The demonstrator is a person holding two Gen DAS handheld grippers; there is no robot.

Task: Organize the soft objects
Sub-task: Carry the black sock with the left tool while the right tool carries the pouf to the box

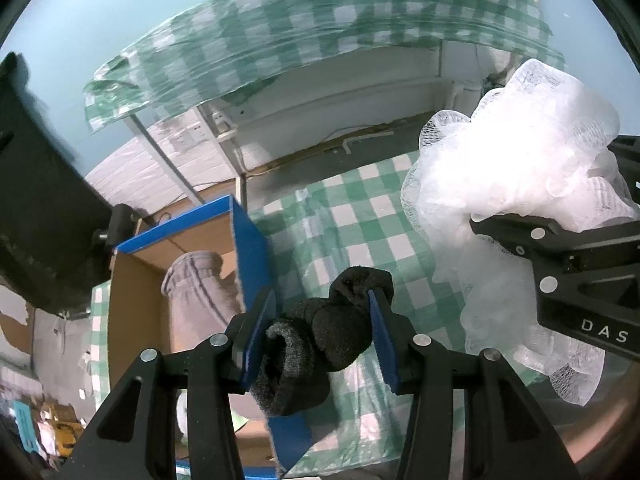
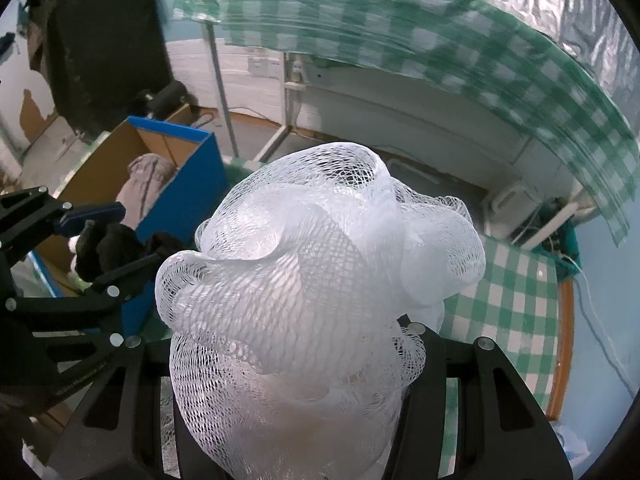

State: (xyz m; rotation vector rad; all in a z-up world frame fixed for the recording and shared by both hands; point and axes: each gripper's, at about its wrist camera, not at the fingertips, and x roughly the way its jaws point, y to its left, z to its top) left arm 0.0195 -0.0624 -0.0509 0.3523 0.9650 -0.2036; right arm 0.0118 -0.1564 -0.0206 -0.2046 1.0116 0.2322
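My left gripper [image 1: 322, 332] is shut on a rolled black sock [image 1: 316, 344] and holds it in the air just right of the blue cardboard box [image 1: 252, 248]. A grey sock [image 1: 196, 288] lies inside the box. My right gripper [image 2: 296, 364] is shut on a white mesh bath sponge [image 2: 316, 280], which hides its fingertips. In the left wrist view the sponge [image 1: 520, 168] and the right gripper's body sit at the right. In the right wrist view the left gripper [image 2: 110, 236] with the black sock [image 2: 108, 248] is at the left, beside the box [image 2: 176, 196].
A green and white checked cloth [image 1: 360, 232] covers the table under both grippers. A second table with the same cloth [image 1: 320, 32] stands behind, on metal legs. A dark object [image 1: 36, 184] looms at the left of the box. The table's wooden rim [image 2: 564, 344] shows at the right.
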